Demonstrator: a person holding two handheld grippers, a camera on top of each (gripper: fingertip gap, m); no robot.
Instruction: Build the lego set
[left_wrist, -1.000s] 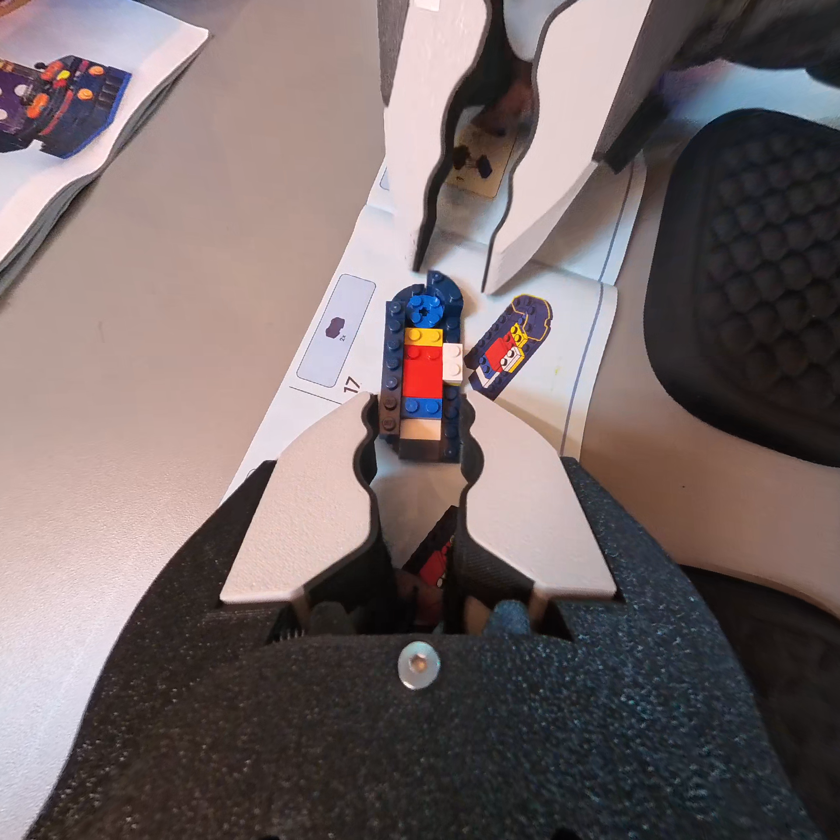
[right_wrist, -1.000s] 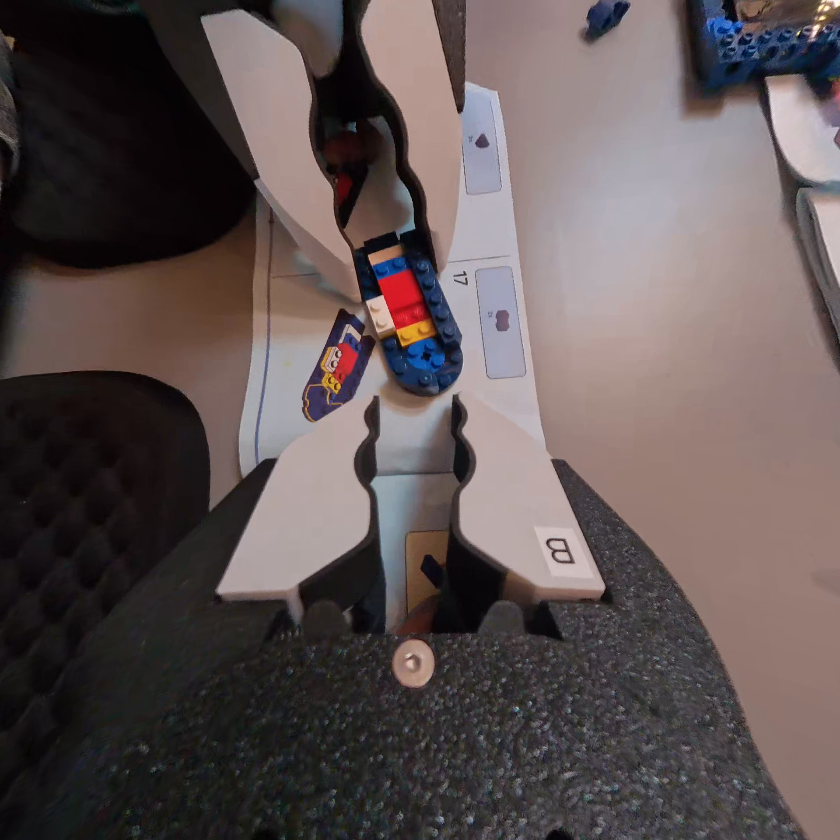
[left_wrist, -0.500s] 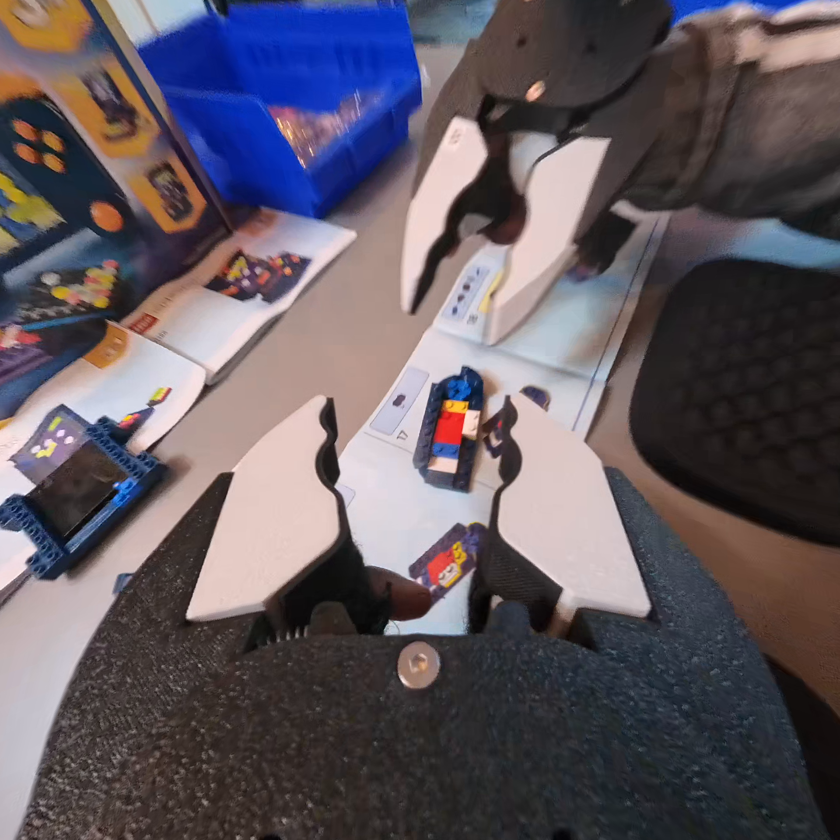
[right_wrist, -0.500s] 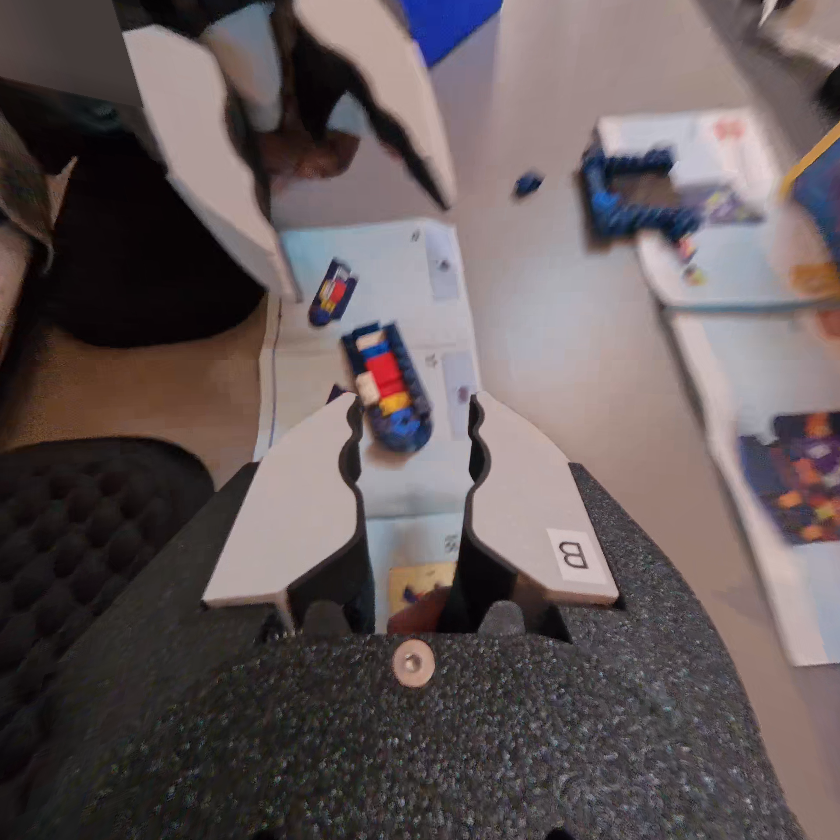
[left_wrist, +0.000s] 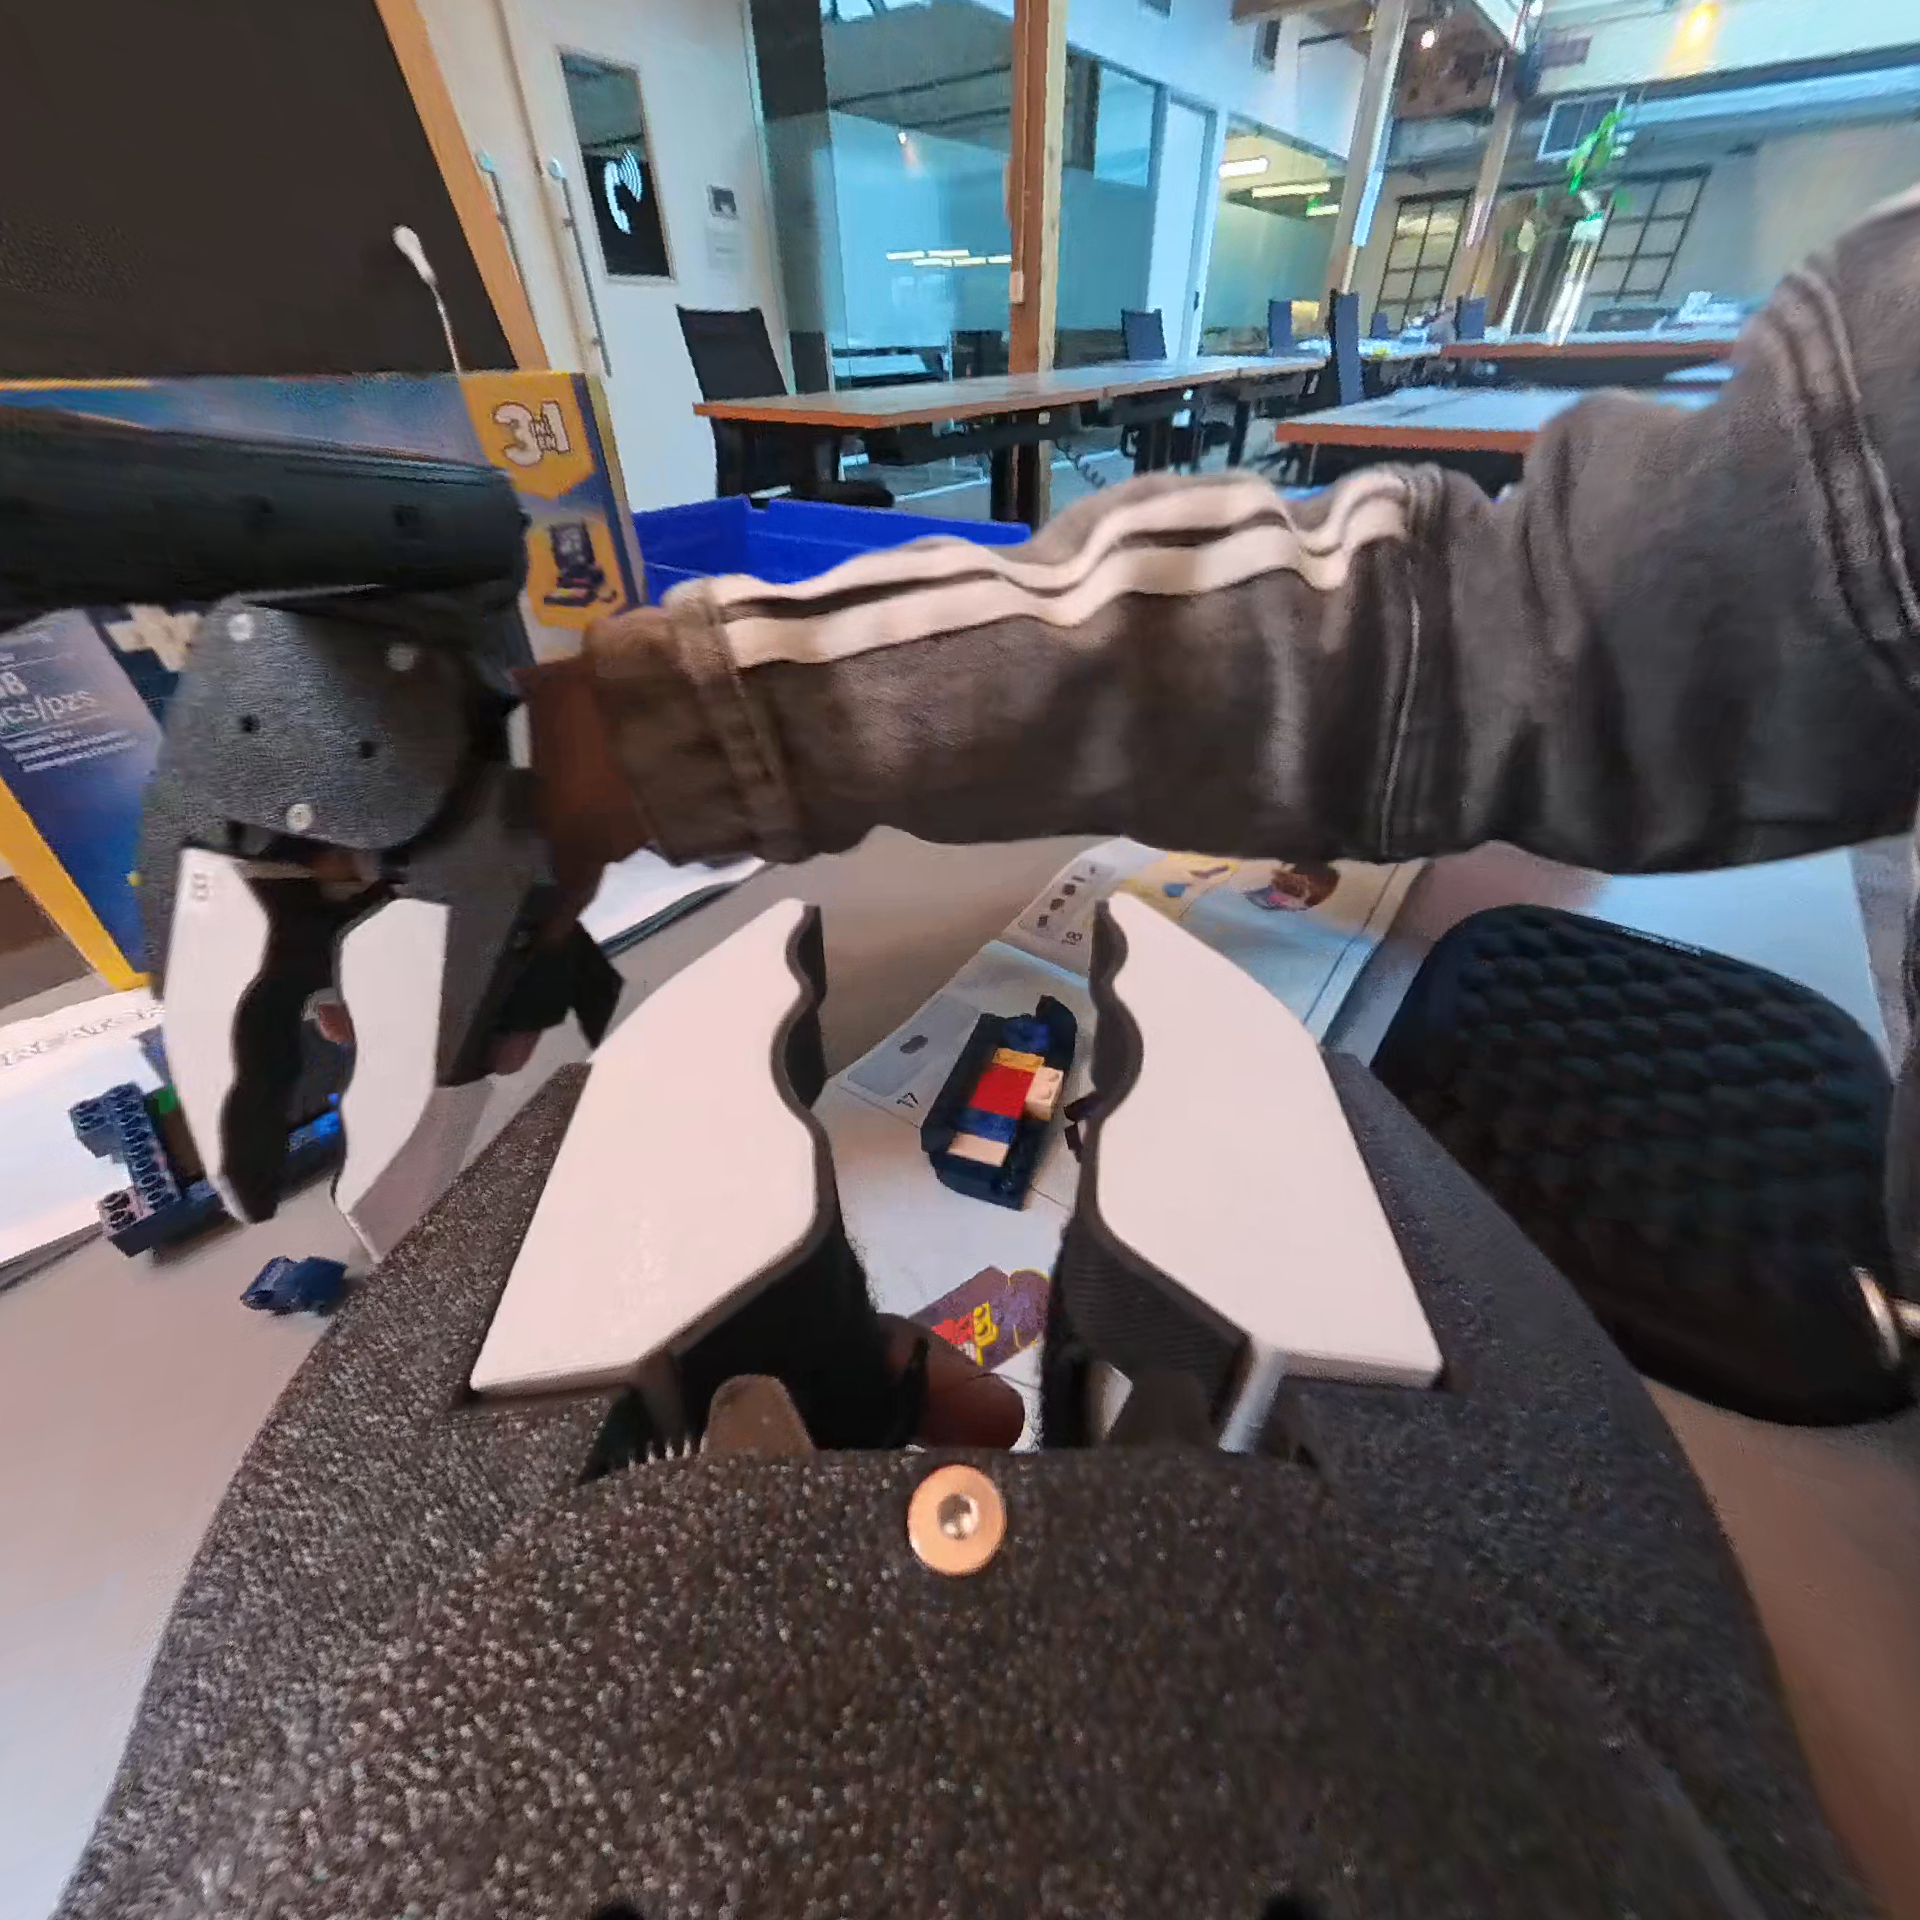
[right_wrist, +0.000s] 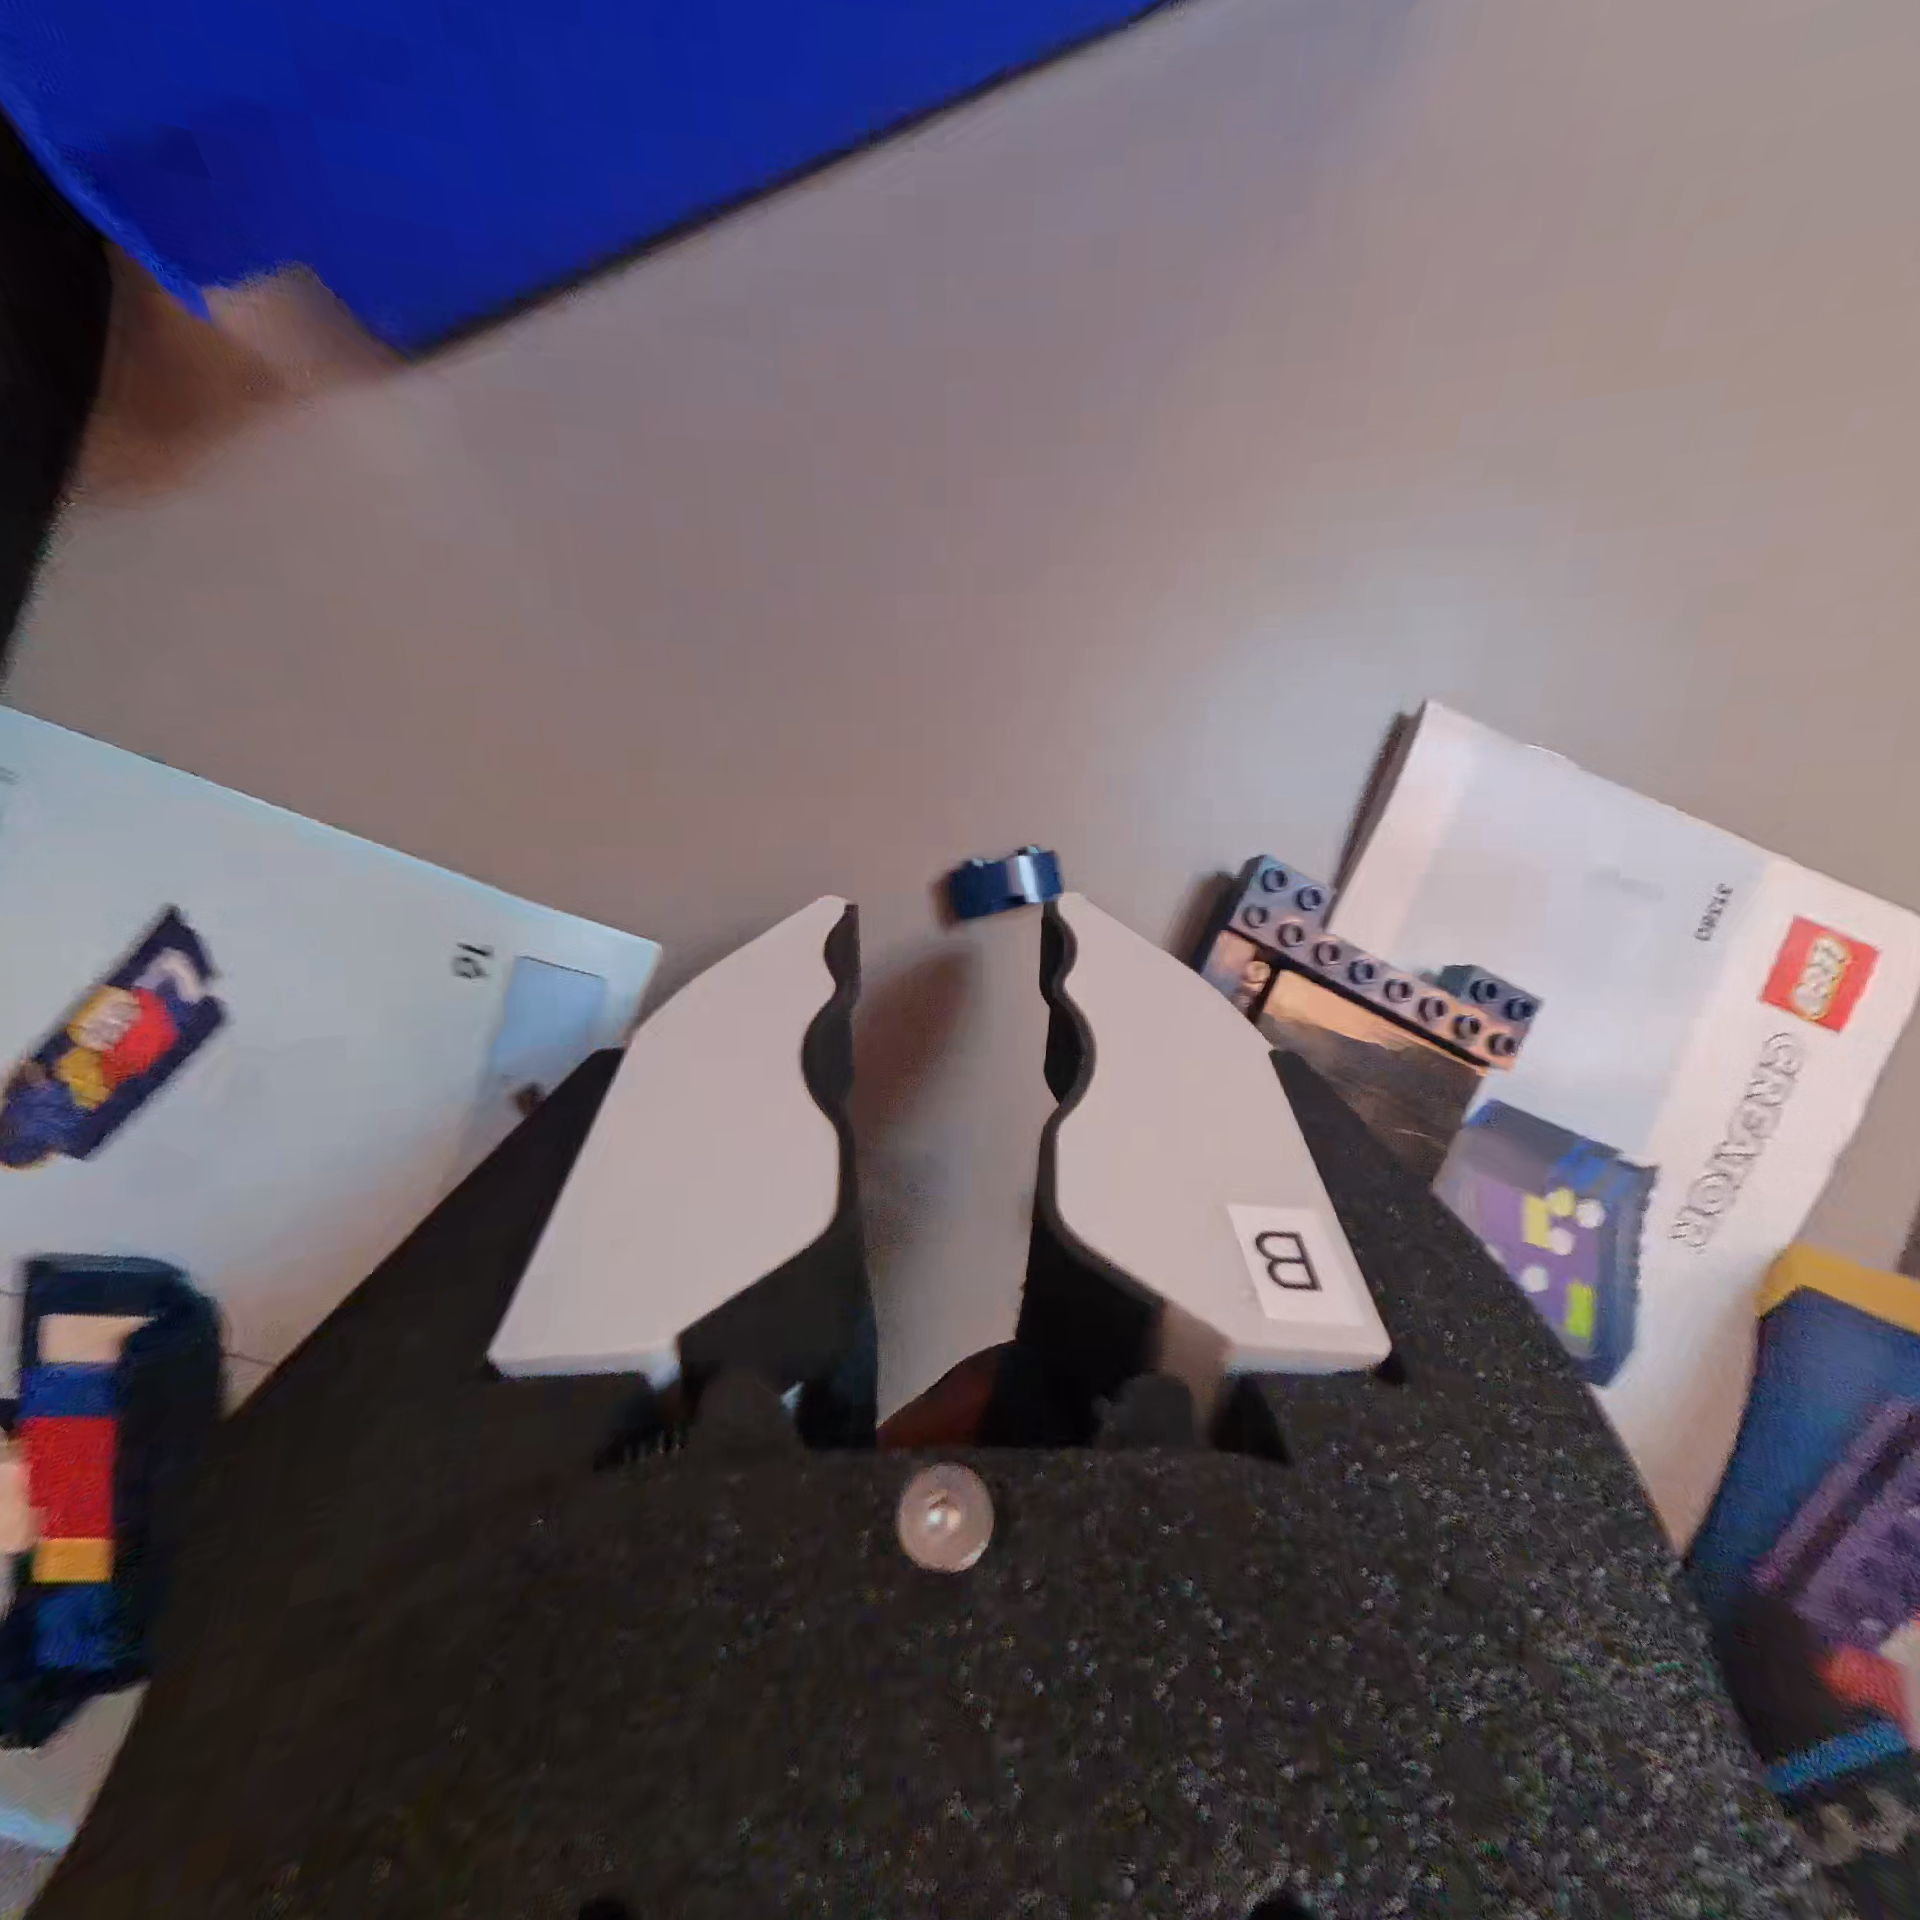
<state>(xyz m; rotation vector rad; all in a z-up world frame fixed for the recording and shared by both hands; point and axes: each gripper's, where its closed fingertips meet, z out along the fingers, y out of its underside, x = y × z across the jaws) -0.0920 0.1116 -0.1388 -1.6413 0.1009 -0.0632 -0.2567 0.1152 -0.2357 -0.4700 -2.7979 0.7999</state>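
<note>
The left gripper (left_wrist: 956, 925) hangs above the grey bench (left_wrist: 125, 1455) with its white jaws spread apart and nothing between them; below and beyond the tips lies a small dark-blue brick-built boat-shaped model with red, yellow, blue and tan bricks on top (left_wrist: 1000, 1112), resting on an open white instruction booklet (left_wrist: 1299, 935). The model is well clear of both fingers. To the right of the booklet sits a black dimpled cushion (left_wrist: 1662, 1122). A dark grey sleeve with white stripes (left_wrist: 1143, 707) crosses the left wrist view and ends at the right gripper (left_wrist: 301, 1205), which is lowered on the left side over a dark-blue brick frame (left_wrist: 135, 1174), with a small dark-blue curved brick (left_wrist: 296, 1283) lying loose on the bench near its tips. In the right wrist view the right gripper (right_wrist: 951, 914) has its jaws parted and holds nothing; the small dark-blue curved brick (right_wrist: 1003, 888) lies on the bench just ahead of the tips, close by the right finger (right_wrist: 1143, 1091), and whether it touches that tip cannot be told through the blur. Right of it lies the dark-blue brick frame (right_wrist: 1382, 982) against a closed white instruction booklet (right_wrist: 1610, 935). A blue plastic bin (right_wrist: 520, 135) stands at the far edge, and a printed cardboard box (left_wrist: 561, 488) stands behind the right gripper.
</note>
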